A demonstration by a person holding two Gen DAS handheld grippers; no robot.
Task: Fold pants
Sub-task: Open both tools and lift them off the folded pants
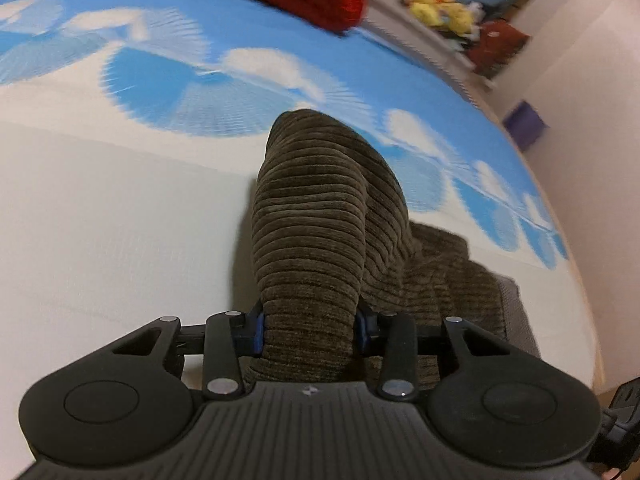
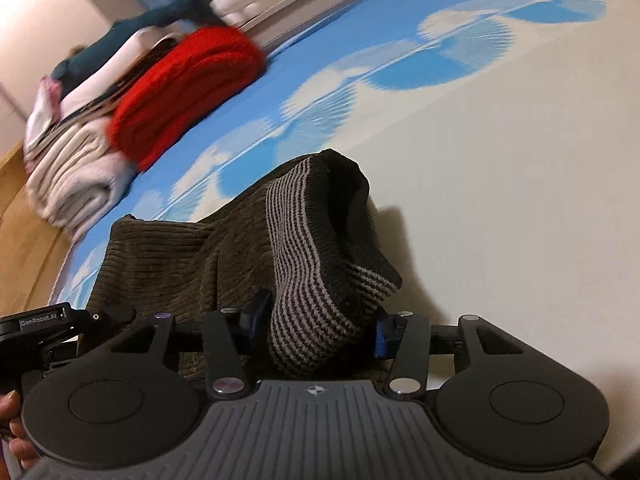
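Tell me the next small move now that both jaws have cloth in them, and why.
Probably carry both grips forward together and lay the lifted end down. The left gripper pinches brown corduroy of the pants, the right gripper pinches the striped waistband, and the rest still lies bunched on the bed.

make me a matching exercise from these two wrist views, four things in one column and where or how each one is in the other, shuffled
Things:
1. left gripper
2. right gripper
3. red knit
4. yellow plush toys

States or places:
A. folded on the blue cloud-print bedsheet, beside a folded cream garment
B. shut on the striped waistband of the pants
C. on a ledge beyond the bed
D. shut on a brown corduroy part of the pants

Pairs: 1-D, 2-B, 3-A, 4-C
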